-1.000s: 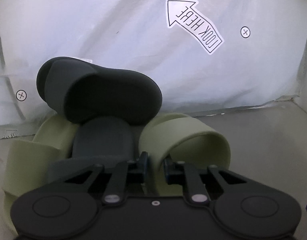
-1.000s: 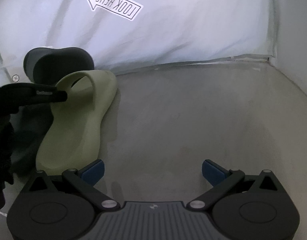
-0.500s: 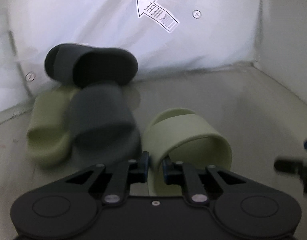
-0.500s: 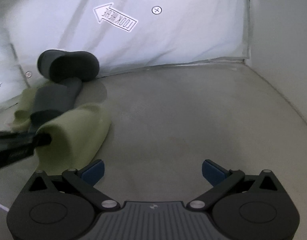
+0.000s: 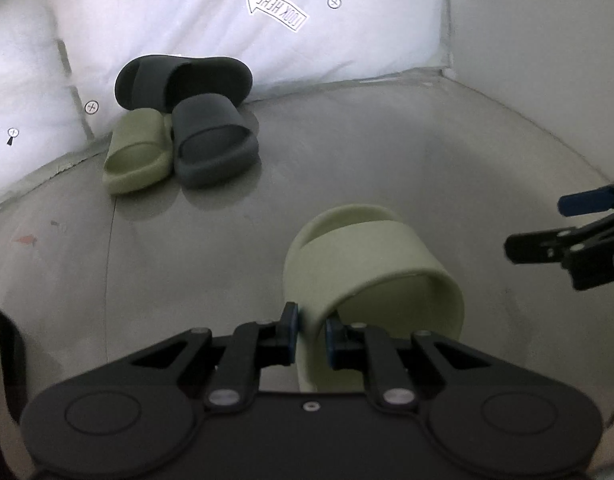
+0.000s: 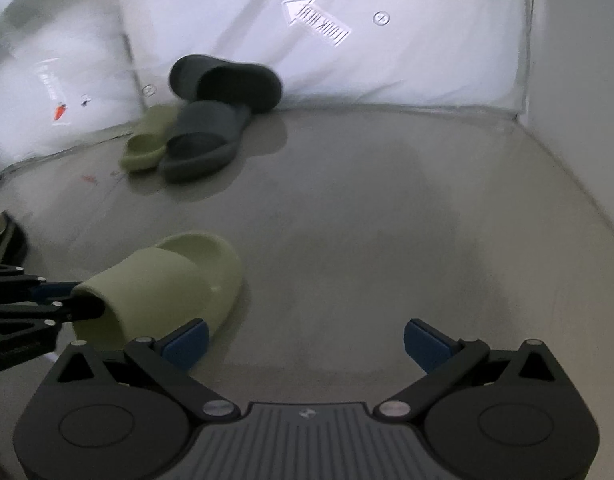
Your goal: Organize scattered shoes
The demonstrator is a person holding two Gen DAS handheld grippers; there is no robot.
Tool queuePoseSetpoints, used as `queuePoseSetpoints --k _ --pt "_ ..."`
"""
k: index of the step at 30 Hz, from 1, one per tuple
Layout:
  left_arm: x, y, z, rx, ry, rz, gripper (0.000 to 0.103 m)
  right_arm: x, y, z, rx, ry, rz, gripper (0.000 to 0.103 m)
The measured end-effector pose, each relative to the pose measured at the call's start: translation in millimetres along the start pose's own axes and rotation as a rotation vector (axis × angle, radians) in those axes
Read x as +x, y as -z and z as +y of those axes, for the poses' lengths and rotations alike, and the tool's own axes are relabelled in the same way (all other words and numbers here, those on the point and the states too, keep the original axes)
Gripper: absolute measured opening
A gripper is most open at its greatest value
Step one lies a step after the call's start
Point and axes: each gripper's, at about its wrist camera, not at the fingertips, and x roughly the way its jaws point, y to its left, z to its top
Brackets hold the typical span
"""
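Observation:
My left gripper (image 5: 310, 330) is shut on the strap edge of a pale green slide (image 5: 371, 260), held low over the grey floor; the same green slide (image 6: 163, 280) shows at lower left in the right wrist view with the left gripper (image 6: 81, 300) clamped on it. Far back by the white wall lie the other green slide (image 5: 137, 152), a dark grey slide (image 5: 213, 140) beside it, and a black slide (image 5: 183, 80) leaning on the wall. My right gripper (image 6: 305, 338) stands open with nothing between its fingers, right of the held slide.
A white sheet wall (image 5: 347, 40) with a "LOOK HERE" arrow sticker (image 5: 277, 8) closes the back; another wall (image 5: 547, 20) rises at right. The grey floor (image 6: 387, 220) stretches between the shoe pile and the grippers. A dark object (image 6: 7, 240) sits at the left edge.
My left gripper has pulled the green slide back and away from the pile by the wall. The pile now looks far off. The right gripper stayed open and drew back too.

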Motion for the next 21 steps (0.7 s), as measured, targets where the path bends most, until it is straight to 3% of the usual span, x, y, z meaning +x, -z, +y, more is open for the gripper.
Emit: queuePoseSetpoints --k 3,6,8,9,10,12,13,15,17,21 --pt "-9 9 -4 0.0 -0.005 0.003 0.014 -7 7 9 -0.01 -0.02 0.01 0.103" --pt "-19 16 2 -0.077 -0.004 0.003 0.018 -16 14 20 -0.037 -0.056 0.024 0.103" --pt "-28 18 8 -0.13 0.01 -0.021 0.03 -21 19 25 -0.063 -0.093 0.042 0.103" --pt "-32 20 9 -0.143 0.008 -0.034 0.041 -23 21 28 -0.082 -0.111 0.056 0.102" --pt "-39 21 11 -0.158 0.004 -0.054 0.044 -24 25 33 -0.113 -0.135 0.075 0.102" --pt "-48 24 15 -0.186 -0.003 -0.089 0.045 -28 33 43 -0.183 -0.181 0.112 0.092" --pt "-51 24 17 -0.199 -0.007 -0.103 0.051 -30 38 50 -0.23 -0.203 0.129 0.088" --pt "-59 26 25 -0.247 -0.032 -0.133 0.057 -35 48 66 -0.342 -0.227 0.154 0.07" --pt "-63 28 30 -0.268 -0.043 -0.138 0.057 -38 58 84 -0.456 -0.254 0.182 0.061" --pt "-74 40 38 -0.294 -0.065 -0.125 0.057 -37 67 113 -0.555 -0.357 0.225 0.048"
